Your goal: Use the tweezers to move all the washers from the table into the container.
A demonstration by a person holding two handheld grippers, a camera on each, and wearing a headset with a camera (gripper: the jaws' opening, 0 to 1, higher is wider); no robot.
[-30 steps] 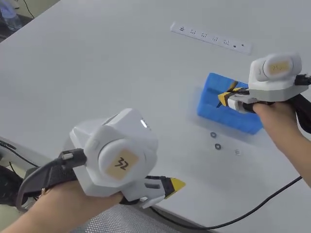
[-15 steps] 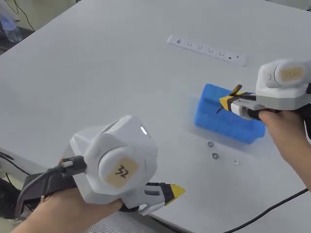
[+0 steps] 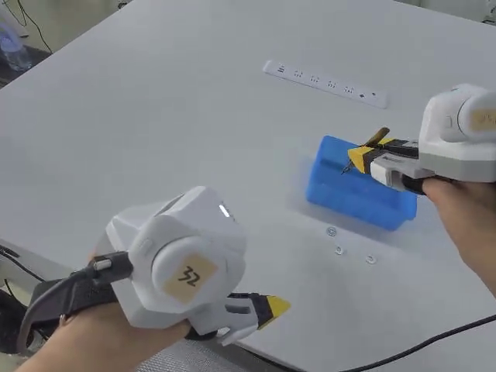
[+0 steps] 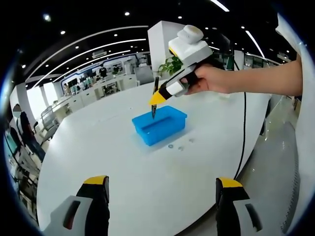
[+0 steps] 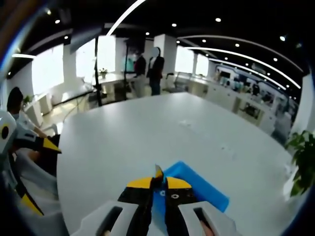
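Lifted a touch against the container (image 3: pixel 356 203) since a second ago, with much of the shift likely the view's own. Right gripper (image 3: pixel 359 159) clamped on the tweezers (image 4: pixel 153 111), held steeply, tips down, over the container's left part. Outward from those tips, three washers (image 3: pixel 339 249) on the table (image 3: pixel 155 116) just beside the container's near wall, towards the person, far nearer this gripper than the left gripper (image 4: pixel 162 183), spread wide and holding nothing by the table's edge. Too small to tell of any washer pinched in the tips or lying inside the container.
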